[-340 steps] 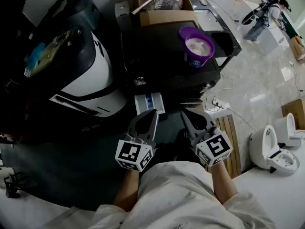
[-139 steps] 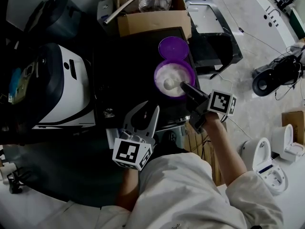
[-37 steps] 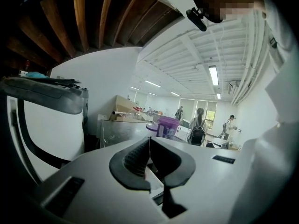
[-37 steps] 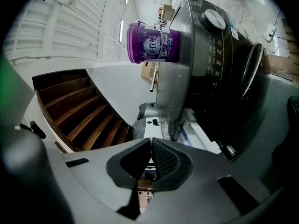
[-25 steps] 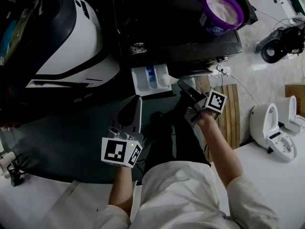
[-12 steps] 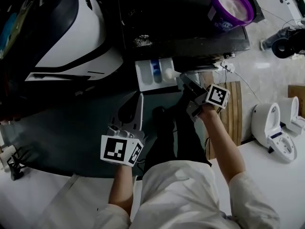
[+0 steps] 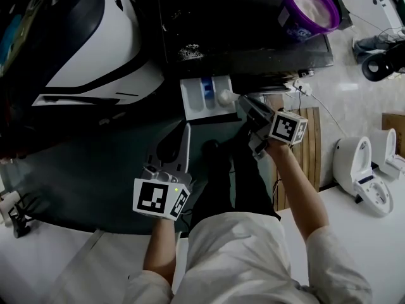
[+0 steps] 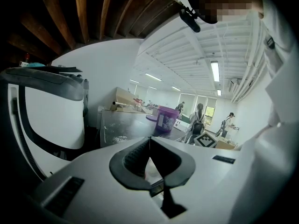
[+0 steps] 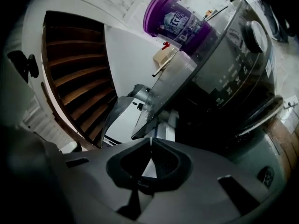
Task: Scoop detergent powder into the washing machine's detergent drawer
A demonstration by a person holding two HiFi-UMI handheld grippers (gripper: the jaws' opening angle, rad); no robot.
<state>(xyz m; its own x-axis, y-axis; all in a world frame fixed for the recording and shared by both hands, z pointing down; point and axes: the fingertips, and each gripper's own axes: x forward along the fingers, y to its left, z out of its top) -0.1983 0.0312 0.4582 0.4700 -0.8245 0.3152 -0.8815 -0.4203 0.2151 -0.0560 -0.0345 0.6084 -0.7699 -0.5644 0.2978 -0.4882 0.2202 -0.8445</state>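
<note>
The head view alone shows the whole layout. The detergent drawer (image 7: pixel 197 100) stands pulled out from the black washing machine (image 7: pixel 240 30), at 12 o'clock from the person's lap. The purple detergent tub (image 7: pixel 310 8) sits open on the machine's top, at 1 o'clock from the drawer. A white scoop (image 7: pixel 224 95) hangs over the drawer's right compartment, at the tip of the right gripper (image 7: pixel 242 102). The left gripper (image 7: pixel 185 132) hovers well apart from the drawer, at 7 o'clock from it. Two white toilets (image 7: pixel 357 192) stand on the floor at 3 o'clock.

The right gripper view adds the machine's control panel and door, and it sees the tub from below at 12 o'clock. The drawer shows as a pale box just above the jaws. The left gripper view looks level across the lid to the tub at 1 o'clock, with people standing in the far room behind it.

The right gripper's jaws are pressed together on the scoop's thin handle. That grip shows in the head view; its own view shows only the tips meeting. The left gripper's jaws meet at their tips, with nothing between them and touching nothing.
</note>
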